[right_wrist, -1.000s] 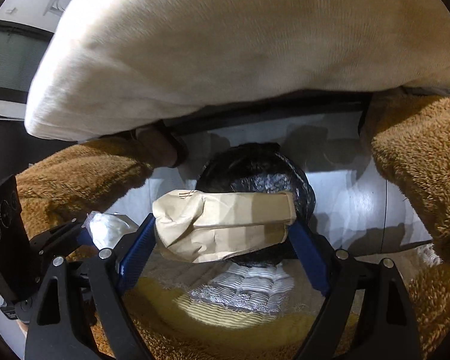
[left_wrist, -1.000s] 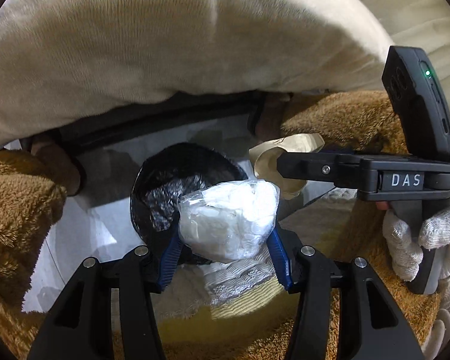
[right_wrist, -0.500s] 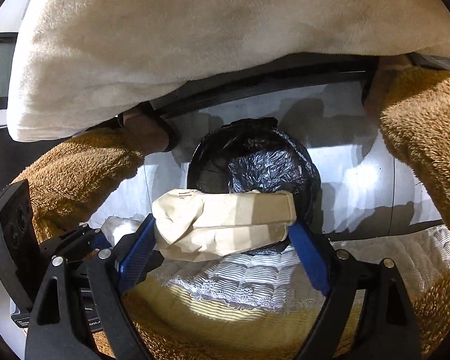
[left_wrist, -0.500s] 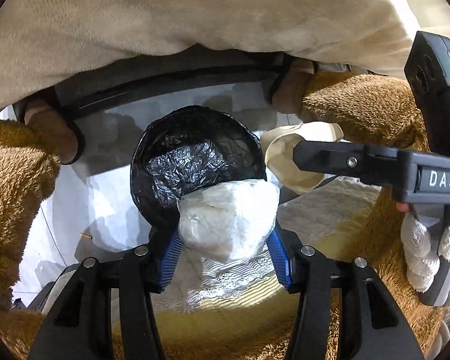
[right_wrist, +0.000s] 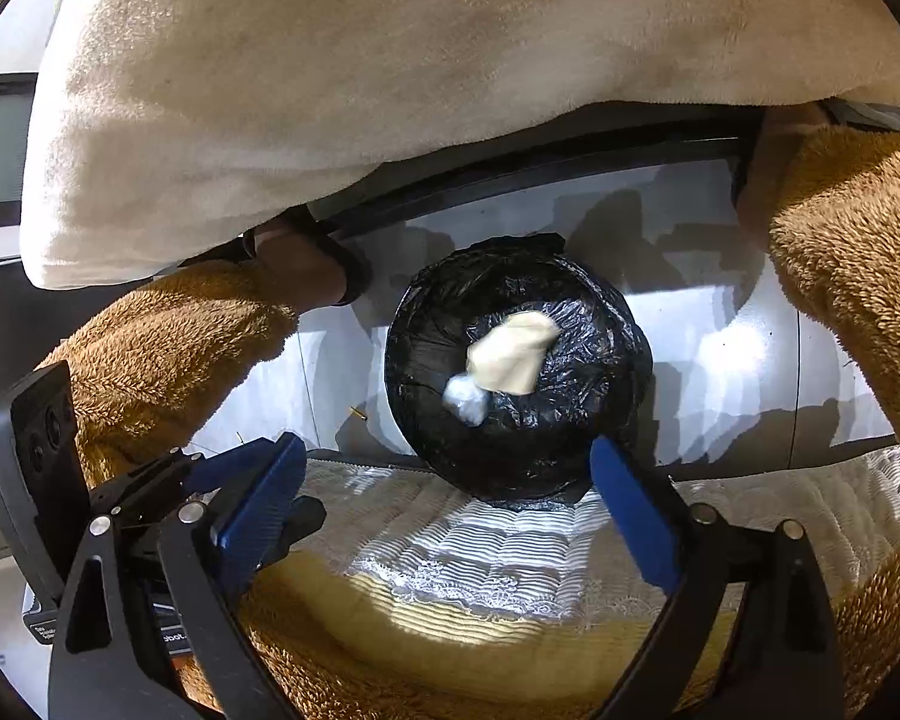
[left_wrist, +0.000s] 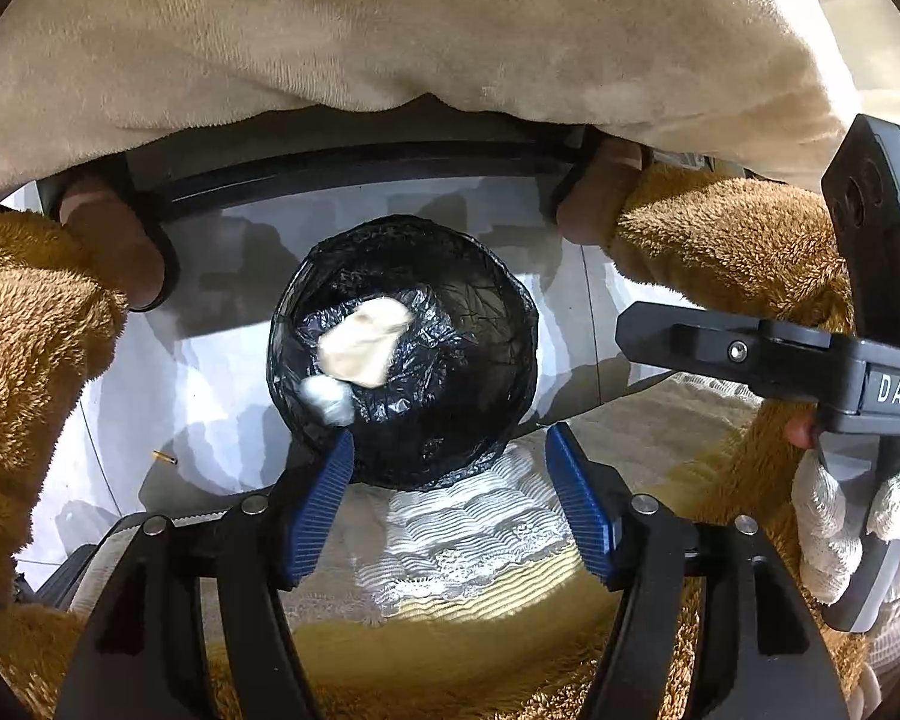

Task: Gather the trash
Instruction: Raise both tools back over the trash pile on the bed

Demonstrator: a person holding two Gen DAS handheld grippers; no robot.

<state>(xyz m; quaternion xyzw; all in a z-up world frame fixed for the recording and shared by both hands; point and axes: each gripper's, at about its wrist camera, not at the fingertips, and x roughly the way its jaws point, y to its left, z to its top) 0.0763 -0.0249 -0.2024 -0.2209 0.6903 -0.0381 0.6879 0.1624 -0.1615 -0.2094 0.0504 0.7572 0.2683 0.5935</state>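
Both tongs hang over the bin with nothing in them: my left gripper (left_wrist: pixel 447 498) has its ribbed blue pads (left_wrist: pixel 321 507) spread wide at the bottom of its view, and my right gripper (right_wrist: pixel 450 510) is just as wide apart at the bottom of its own.

Trash lies inside the black-lined bin (left_wrist: pixel 402 348) at the centre of both views: a crumpled tan paper piece (left_wrist: pixel 363 342) with a small white plastic wad (left_wrist: pixel 329 399) touching its lower left edge. I judge the drop step done for these two.

Next, I think, comes pulling both tongs back and looking for more litter. One candidate is a tiny yellowish scrap (left_wrist: pixel 165 457) on the pale glossy floor (left_wrist: pixel 210 396), left of the bin; it is too small to name, and it would call for a fine, low pinch.

The liner is thin, wrinkled, shiny film, stretched over a round rim. Fuzzy brown fleece (left_wrist: pixel 24 360) fills both sides, a cream plush cover (left_wrist: pixel 390 30) the top, and a ridged white lace-edged cloth (left_wrist: pixel 462 534) sits low centre.
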